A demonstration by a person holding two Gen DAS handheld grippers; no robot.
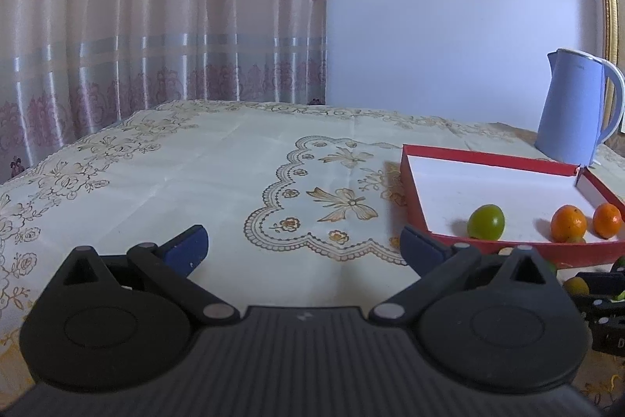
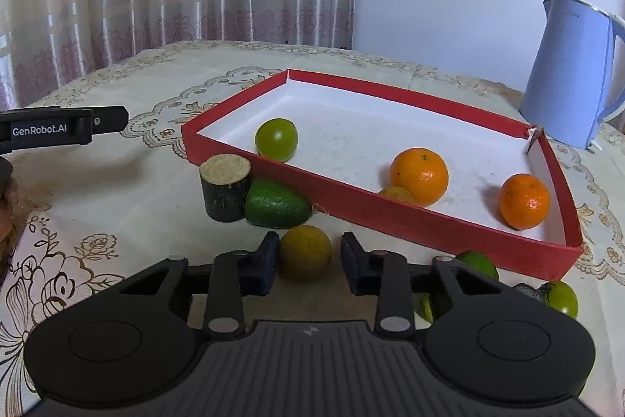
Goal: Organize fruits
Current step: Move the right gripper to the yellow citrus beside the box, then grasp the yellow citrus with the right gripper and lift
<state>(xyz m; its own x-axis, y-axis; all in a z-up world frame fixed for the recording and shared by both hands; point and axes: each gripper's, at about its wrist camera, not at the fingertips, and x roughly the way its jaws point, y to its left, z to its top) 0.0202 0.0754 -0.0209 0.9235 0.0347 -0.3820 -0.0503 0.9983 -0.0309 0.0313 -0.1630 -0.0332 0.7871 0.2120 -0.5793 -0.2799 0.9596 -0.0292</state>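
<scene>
My right gripper (image 2: 305, 262) has its fingers (image 2: 265, 262) clenched on a yellow-green fruit (image 2: 305, 252) that sits on the table (image 2: 97, 190), just outside the near wall of the red tray (image 2: 390, 212). My left gripper (image 1: 302, 251) has its fingers spread wide with nothing between them, over bare tablecloth, with the tray at its 2 o'clock.

From the right wrist view, the tray lies at 12 to 2 o'clock. Inside it I see a green fruit (image 2: 276, 138) near the left wall, a large orange (image 2: 420, 176) in the middle with a small yellowish fruit (image 2: 398, 194) touching it on the near side, and a second orange (image 2: 524, 201) near the right corner.

Outside the tray, at 11 o'clock of the held fruit, a dark sugarcane-like stub (image 2: 224, 187) stands upright, touching a green avocado-shaped fruit (image 2: 275, 204) that rests against the tray wall. At my 3 o'clock, more green fruits (image 2: 560, 297) lie on the table, partly hidden behind the gripper body. A blue kettle (image 2: 568, 73) stands beyond the tray's far right corner.
</scene>
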